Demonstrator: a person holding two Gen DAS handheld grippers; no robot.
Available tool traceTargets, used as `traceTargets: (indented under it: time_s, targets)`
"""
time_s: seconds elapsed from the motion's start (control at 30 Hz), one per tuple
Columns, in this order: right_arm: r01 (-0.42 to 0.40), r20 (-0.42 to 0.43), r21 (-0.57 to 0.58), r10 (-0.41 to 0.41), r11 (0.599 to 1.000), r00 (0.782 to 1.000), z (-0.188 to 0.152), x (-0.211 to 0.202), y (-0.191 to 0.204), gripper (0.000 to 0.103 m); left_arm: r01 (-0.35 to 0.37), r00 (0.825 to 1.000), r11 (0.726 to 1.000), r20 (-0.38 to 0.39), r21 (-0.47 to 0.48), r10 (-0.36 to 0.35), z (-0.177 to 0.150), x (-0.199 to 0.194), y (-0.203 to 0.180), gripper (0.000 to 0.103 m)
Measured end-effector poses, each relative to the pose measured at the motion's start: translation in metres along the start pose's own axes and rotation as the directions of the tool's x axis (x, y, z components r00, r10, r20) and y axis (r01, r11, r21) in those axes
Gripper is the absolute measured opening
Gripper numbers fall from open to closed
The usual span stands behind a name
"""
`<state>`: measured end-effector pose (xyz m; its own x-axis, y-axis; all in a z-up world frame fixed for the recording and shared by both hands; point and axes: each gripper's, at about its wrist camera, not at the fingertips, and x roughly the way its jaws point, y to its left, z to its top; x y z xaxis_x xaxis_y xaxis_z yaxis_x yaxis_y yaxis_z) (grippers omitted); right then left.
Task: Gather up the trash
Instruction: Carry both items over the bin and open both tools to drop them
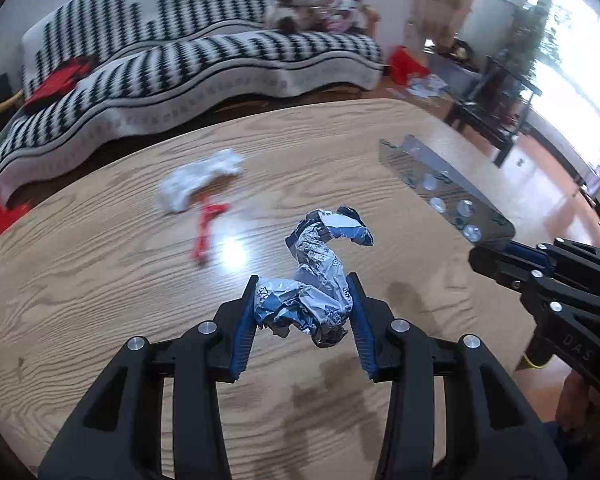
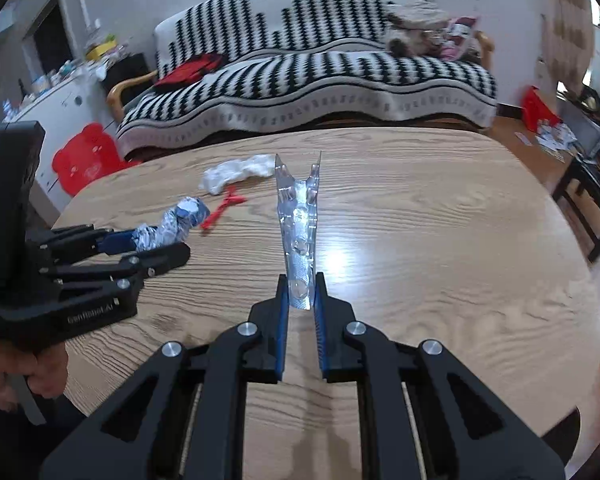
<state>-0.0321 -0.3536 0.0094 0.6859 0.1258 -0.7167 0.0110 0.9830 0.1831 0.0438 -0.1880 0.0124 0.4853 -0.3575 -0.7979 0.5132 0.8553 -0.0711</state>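
My left gripper [image 1: 305,297] is shut on a crumpled silver-and-blue foil wrapper [image 1: 320,272] and holds it above the wooden table [image 1: 100,280]. It also shows at the left of the right wrist view [image 2: 156,246], with the wrapper [image 2: 176,222] sticking out forward. My right gripper [image 2: 301,294] is shut on a bent silver pill blister pack [image 2: 300,216] that points away over the table; the pack also shows in the left wrist view [image 1: 444,188]. A crumpled white tissue [image 1: 198,182] and a red plastic strip [image 1: 206,226] lie on the table beyond.
A black-and-white patterned sofa [image 2: 300,80] stands behind the table, with a red bag [image 2: 188,68] on it. A red stool [image 2: 84,160] stands at the left. A dark low table [image 1: 496,92] and scattered papers [image 1: 426,86] are on the floor at the right.
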Motion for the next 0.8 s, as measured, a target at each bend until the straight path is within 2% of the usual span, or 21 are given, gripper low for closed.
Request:
traceTargets:
  time_s: [0.17,0.27,0.43,0.53,0.6,0.8]
  targets:
    - [0.063,0.025,0.102,-0.065,0.993,0.998,-0.016,-0.033,-0.057,0.013,0.092,0.996,0.993,0.0,0.074,-0.092,0.008,0.011,-0.076,0.042]
    - [0.111,0.042,0.174,-0.12,0.979,0.992,-0.031,-0.059,-0.097,0.013,0.151,0.988,0.98,-0.004,0.131,-0.152,0.007,0.018,-0.126,0.042]
    - [0.203,0.051,0.298,-0.228,0.933,0.972,-0.069,-0.108,-0.17,0.013,0.258,0.966,0.934,-0.046,0.248,-0.254,-0.004,0.033,-0.219,0.042]
    - [0.273,0.023,0.382,-0.304,0.883,0.952,-0.102,-0.134,-0.219,0.013,0.318,0.948,0.902,-0.082,0.291,-0.308,-0.013,0.041,-0.269,0.042]
    - [0.321,-0.008,0.452,-0.356,0.832,0.934,-0.127,-0.152,-0.254,0.013,0.362,0.932,0.874,-0.11,0.324,-0.345,-0.023,0.047,-0.303,0.042]
    - [0.411,-0.135,0.6,-0.419,0.687,0.898,-0.201,-0.18,-0.334,0.013,0.451,0.893,0.793,-0.216,0.411,-0.396,-0.058,0.076,-0.387,0.042]
